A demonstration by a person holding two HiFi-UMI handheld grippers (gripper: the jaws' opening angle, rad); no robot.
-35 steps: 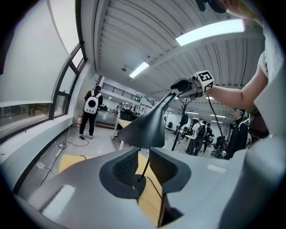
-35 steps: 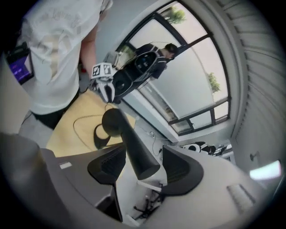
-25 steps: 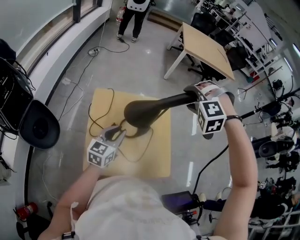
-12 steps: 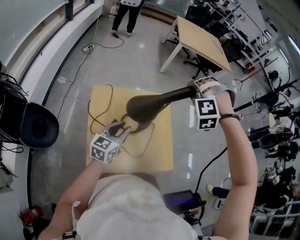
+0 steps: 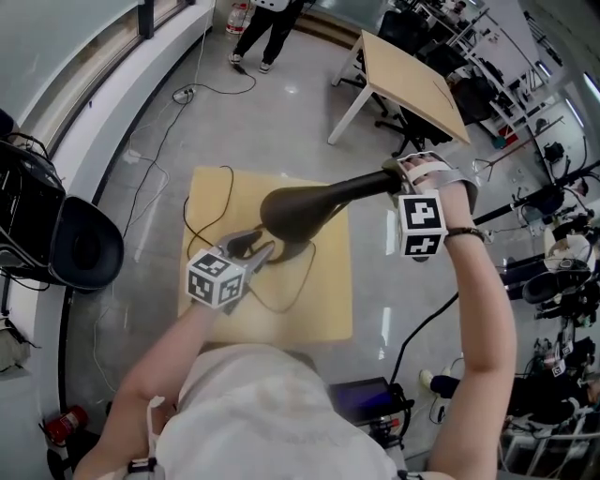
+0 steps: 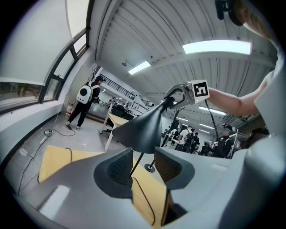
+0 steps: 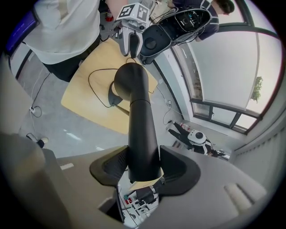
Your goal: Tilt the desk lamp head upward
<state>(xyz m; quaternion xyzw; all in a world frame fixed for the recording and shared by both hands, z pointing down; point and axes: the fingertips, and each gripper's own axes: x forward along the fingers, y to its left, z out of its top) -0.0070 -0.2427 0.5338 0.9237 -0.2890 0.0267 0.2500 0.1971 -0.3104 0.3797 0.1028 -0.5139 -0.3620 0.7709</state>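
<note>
The black desk lamp stands on a low wooden table (image 5: 211, 300). Its cone head (image 5: 309, 204) lies nearly level above its round base (image 5: 289, 251). My right gripper (image 5: 398, 178) is shut on the head's narrow end, and both pads press the dark cone (image 7: 140, 120). My left gripper (image 5: 258, 248) sits low by the lamp's thin stem (image 6: 136, 163). Its jaws are opening; the stem runs between them untouched. From the left gripper (image 6: 144, 163) the shade (image 6: 143, 129) hangs just above the jaws.
The lamp's black cord (image 5: 202, 220) loops over the tabletop and off its far-left corner. A black chair (image 5: 80, 248) stands to the left. A larger wooden table (image 5: 412, 80) is beyond, and a person (image 5: 262, 19) stands at the far end.
My left gripper's jaws have spread apart beside the lamp's stem and edged a little toward the base. The right gripper keeps its hold on the head's narrow end.
</note>
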